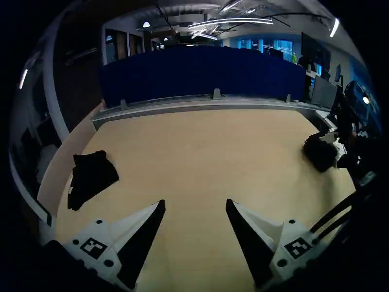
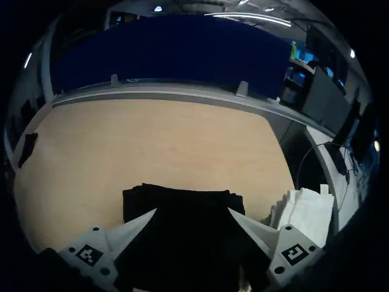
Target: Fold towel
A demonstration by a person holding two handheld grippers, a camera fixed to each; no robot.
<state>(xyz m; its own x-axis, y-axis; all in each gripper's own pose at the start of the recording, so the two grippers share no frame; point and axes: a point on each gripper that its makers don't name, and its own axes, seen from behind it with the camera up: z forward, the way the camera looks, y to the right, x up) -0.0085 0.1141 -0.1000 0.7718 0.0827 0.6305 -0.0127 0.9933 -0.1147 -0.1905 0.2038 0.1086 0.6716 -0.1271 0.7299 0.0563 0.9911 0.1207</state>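
In the right gripper view, one black towel [image 2: 182, 197] lies folded at the bottom centre of the tabletop [image 2: 146, 141], its near edge cut off. The right gripper [image 2: 192, 210] stands spread wide above it, clamping nothing. One white pile [image 2: 304, 214] sits lower right. In the left gripper view, the left gripper [image 1: 194, 202] gapes empty. One black cloth [image 1: 92, 175] lies at left, and one dark shape [image 1: 321, 153] at right is hard to make out.

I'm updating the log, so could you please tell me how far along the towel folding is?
Looks done: a black towel lies in a compact layered rectangle on the table, between the open fingers of the right tool. In hand: nothing; the left tool is open over bare wood. Possibly left: a rumpled black cloth near the table's edge and white cloths beside the black towel.
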